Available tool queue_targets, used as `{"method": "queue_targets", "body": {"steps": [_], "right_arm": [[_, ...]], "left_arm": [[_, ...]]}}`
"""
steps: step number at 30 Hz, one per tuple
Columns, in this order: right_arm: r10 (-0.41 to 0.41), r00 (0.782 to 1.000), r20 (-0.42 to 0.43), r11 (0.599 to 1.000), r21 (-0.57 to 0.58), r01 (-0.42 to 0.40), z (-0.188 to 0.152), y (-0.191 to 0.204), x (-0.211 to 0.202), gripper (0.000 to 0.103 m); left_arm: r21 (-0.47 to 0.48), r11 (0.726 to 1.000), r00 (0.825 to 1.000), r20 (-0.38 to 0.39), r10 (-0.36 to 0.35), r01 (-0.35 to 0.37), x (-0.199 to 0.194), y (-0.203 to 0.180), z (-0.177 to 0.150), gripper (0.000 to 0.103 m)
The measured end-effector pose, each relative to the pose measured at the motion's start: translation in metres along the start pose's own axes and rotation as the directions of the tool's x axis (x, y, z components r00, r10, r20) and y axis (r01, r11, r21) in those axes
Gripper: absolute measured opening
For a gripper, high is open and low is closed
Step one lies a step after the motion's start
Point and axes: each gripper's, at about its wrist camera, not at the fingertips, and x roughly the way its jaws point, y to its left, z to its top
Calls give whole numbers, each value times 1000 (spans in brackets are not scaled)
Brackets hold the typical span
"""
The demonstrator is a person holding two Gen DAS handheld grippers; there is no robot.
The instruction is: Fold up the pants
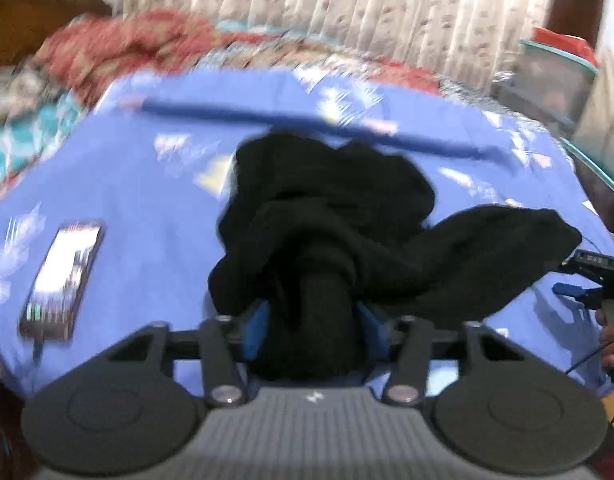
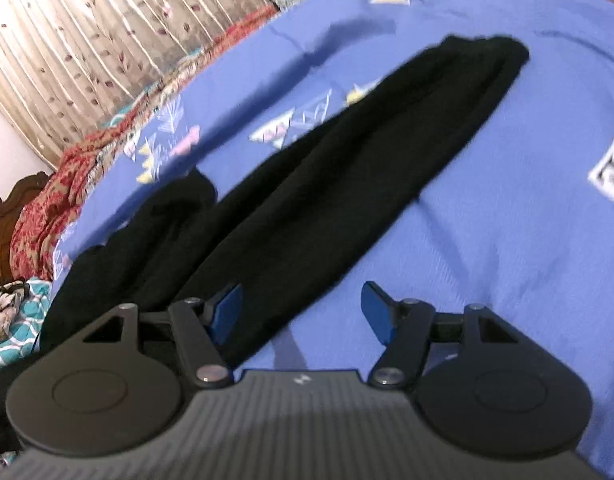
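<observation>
Black pants (image 1: 327, 216) lie bunched on a blue patterned bedsheet (image 1: 139, 200). My left gripper (image 1: 313, 326) is shut on a thick fold of the pants, which hides most of its blue pads. In the right wrist view the pants (image 2: 327, 184) stretch as a long strip from lower left to upper right. My right gripper (image 2: 301, 314) is open and empty, hovering over the near end of that strip; its left fingertip (image 2: 227, 312) is over the cloth. The right gripper also shows at the right edge of the left wrist view (image 1: 587, 280).
A phone (image 1: 63, 280) with a lit screen lies on the sheet at the left. A dark blue stick (image 1: 307, 124) lies across the bed behind the pants. A red patterned blanket (image 1: 139, 48) and curtains (image 1: 347, 8) are at the back. A storage box (image 1: 555, 76) stands at the right.
</observation>
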Motion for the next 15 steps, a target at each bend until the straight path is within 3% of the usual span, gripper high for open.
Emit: {"method": "queue_targets", "body": {"steps": [2,3,6,7,9,12,15], "right_arm": [[-5,1000,15,1000,-26,5,2,4,-6,68],[-13,999,30,999,-40,14,5,4,-10,68],[-59,995,85,997,-45,63,17,-7,-22,68],[-81,991,105,996,-27,84,24,-15,-26,68],[-113,984,139,994,7,113,36,-30,-33,68],[-173,966,191,985,28,171,60,-51,-36,68],[-230,952,200,973,41,227,83,-71,-22,68]], "left_arm": [[-156,988,1000,-24,11,-15,6,23,-4,55],[-250,968,1000,-26,-7,0,11,33,-5,56],[-530,845,995,-35,-97,63,26,76,-12,61],[-579,813,993,-41,-114,70,33,86,-16,61],[-626,775,987,-50,-153,88,45,97,-21,63],[-698,702,968,-56,-246,138,68,99,-28,80],[-726,664,948,-54,-313,178,84,98,-38,84]]}}
